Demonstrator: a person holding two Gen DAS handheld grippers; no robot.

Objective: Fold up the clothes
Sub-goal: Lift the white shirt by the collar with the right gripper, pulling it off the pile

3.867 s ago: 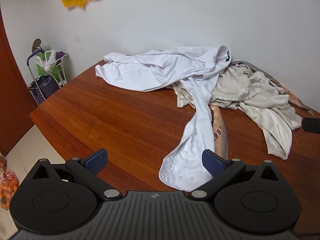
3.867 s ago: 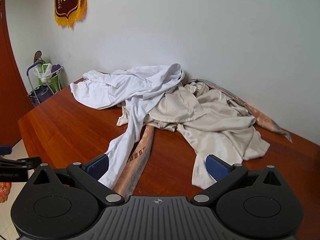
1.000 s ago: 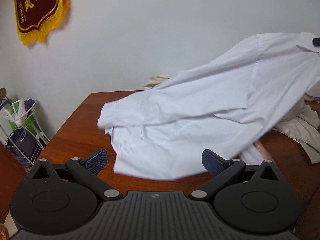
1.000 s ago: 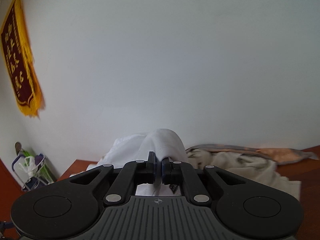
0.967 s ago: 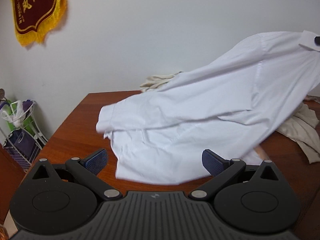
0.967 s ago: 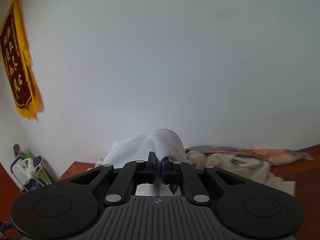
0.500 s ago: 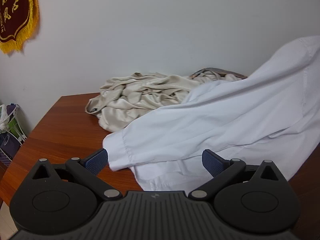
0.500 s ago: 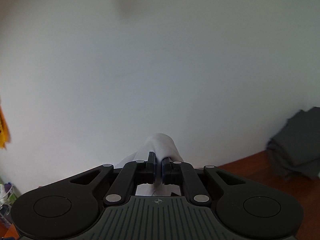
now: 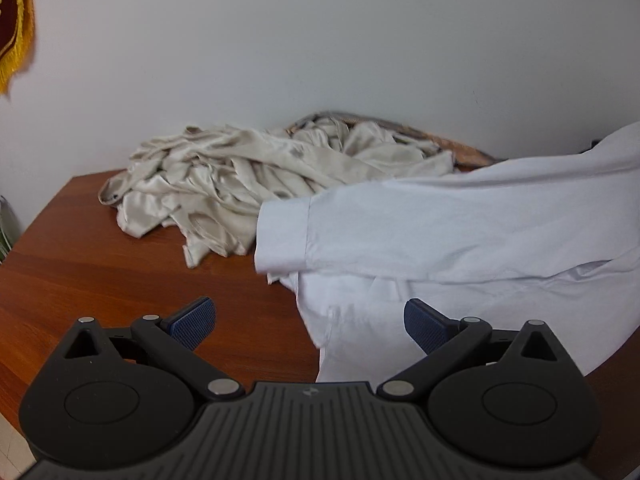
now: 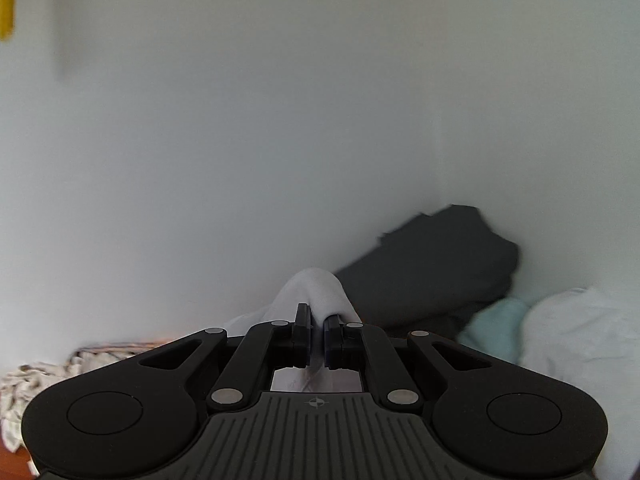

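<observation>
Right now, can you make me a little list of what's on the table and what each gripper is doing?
table: brown wood
white shirt: pulled up toward the right, cuffed sleeve hanging over the table
right gripper: shut on a bunch of the white shirt
left gripper: open, holding nothing, shirt hem just in front
beige clothes: crumpled heap by the wall
dark clothes: against the wall
pale blue cloth: beside the dark clothes

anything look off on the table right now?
Nothing damaged or spilled. The beige garment lies crumpled in a heap against the wall, and the white shirt hangs half-lifted, pinched in the right gripper.
</observation>
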